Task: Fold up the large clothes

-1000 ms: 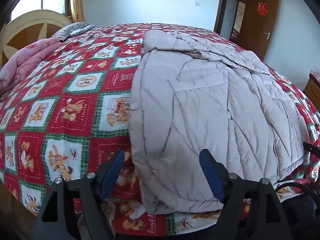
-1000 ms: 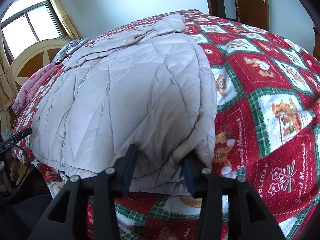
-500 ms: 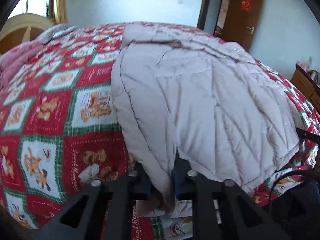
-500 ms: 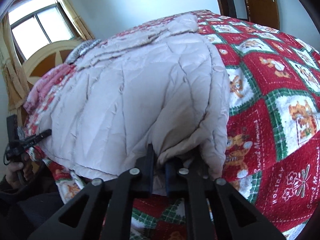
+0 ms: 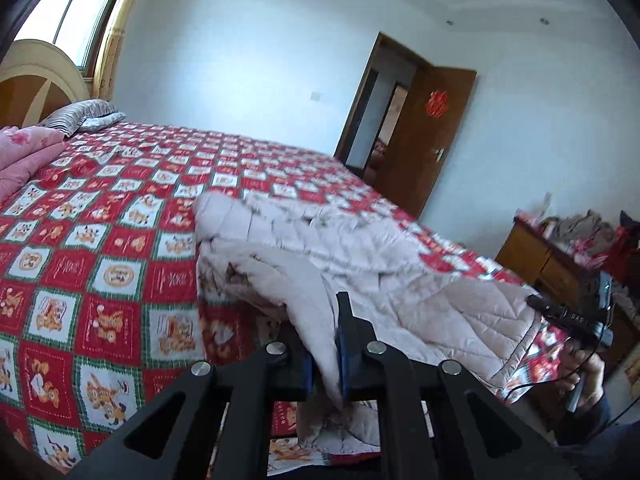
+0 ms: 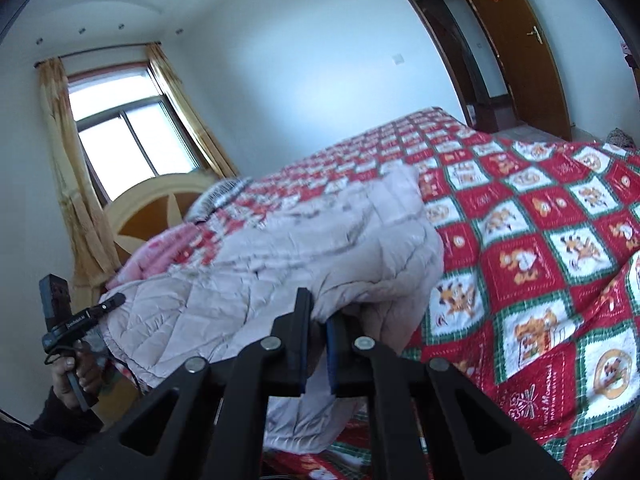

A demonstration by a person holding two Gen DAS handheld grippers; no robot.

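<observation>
A large pale pink quilted coat (image 5: 360, 264) lies on a bed with a red, green and white patchwork cover (image 5: 100, 240). My left gripper (image 5: 326, 344) is shut on the coat's near left hem corner and holds it lifted off the bed. My right gripper (image 6: 316, 340) is shut on the coat's (image 6: 304, 248) near right hem corner, also lifted. The coat's near edge hangs raised between the two grippers; its far collar end still rests on the cover (image 6: 540, 240). Each gripper shows in the other's view, with the hand holding it.
A pink folded quilt (image 5: 24, 156) and a striped pillow (image 5: 80, 116) lie by the headboard (image 5: 36, 88) on the left. A wooden dresser (image 5: 560, 264) with clutter stands on the right. An open brown door (image 5: 424, 140) is behind the bed.
Both grippers closed on the coat's near hem corners and have lifted them up off the bed. The views now tilt upward toward the walls.
</observation>
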